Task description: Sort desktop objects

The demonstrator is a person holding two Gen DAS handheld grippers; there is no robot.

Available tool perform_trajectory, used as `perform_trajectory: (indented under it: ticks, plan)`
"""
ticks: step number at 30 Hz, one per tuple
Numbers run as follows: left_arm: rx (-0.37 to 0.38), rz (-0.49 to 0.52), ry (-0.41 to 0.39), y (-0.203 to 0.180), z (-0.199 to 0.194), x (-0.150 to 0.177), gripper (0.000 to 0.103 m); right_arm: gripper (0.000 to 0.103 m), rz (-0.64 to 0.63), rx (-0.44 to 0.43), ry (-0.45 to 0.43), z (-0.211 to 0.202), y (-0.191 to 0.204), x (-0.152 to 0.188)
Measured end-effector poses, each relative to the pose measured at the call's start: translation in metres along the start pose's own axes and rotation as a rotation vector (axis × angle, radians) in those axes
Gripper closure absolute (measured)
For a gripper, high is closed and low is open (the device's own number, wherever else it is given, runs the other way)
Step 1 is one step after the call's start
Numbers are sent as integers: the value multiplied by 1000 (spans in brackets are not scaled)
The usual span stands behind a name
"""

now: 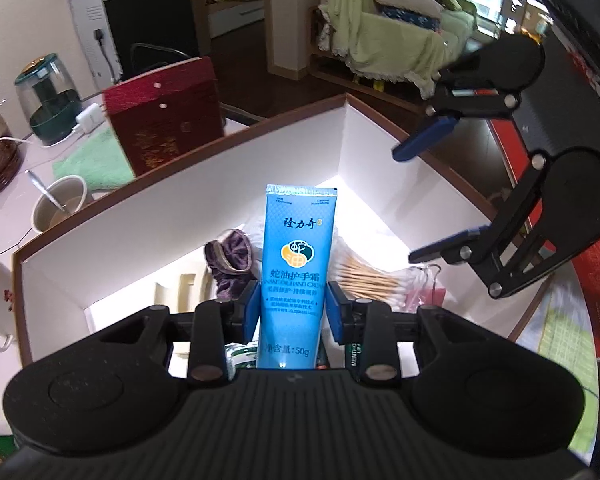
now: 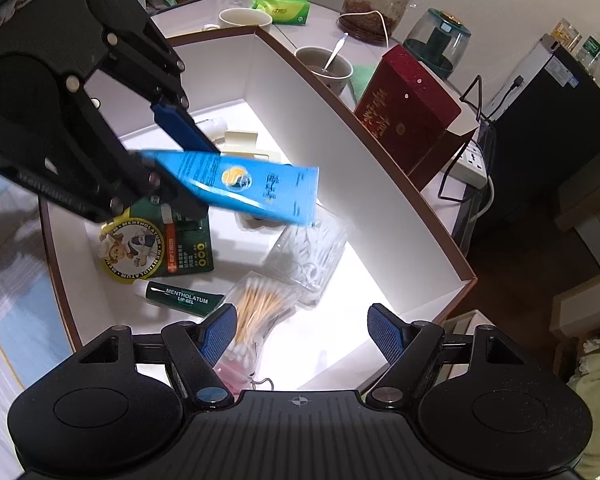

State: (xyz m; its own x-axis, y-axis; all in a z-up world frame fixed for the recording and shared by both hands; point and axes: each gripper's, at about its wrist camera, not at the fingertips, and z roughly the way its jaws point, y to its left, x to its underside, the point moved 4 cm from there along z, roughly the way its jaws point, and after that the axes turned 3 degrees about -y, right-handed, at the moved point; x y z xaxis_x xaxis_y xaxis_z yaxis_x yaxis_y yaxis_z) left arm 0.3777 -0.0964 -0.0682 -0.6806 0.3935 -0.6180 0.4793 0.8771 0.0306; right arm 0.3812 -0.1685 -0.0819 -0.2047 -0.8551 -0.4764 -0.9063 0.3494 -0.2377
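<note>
Gripped hand cream [image 1: 296, 264] above box rim [image 1: 112, 196]

The white box floor [image 1: 380, 216] is being blown out by glare. Edges are being bent by fisheye distortion, and the blue tube [image 2: 244, 186] is being smeared by blur.

The hand cream tube [image 2: 236, 184] hangs over the box [image 2: 340, 128], above the lip gel [image 2: 180, 298], cotton swabs [image 2: 260, 304] and blister pack [image 2: 156, 248] lying inside. Behind the box on the worktop [image 2: 328, 16] stand a cup [image 2: 324, 66] and a carton [image 2: 408, 116].
</note>
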Motion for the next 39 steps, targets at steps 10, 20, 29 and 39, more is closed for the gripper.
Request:
perform_trajectory:
  ticks: [10, 20, 29, 39]
  plan:
    - [-17, -6, 20, 0, 8, 2, 66, 28, 6, -19, -8, 0, 6, -1]
    - [-44, -39, 33, 10, -5, 7, 61, 28, 17, -32, -12, 3, 10, -5]
    - [-81, -49, 29, 14, -17, 9, 58, 28, 71, -48, -38, 1, 16, -6]
    - [-109, -40, 16, 13, -33, 11, 52, 28, 147, -45, -50, -5, 20, -3]
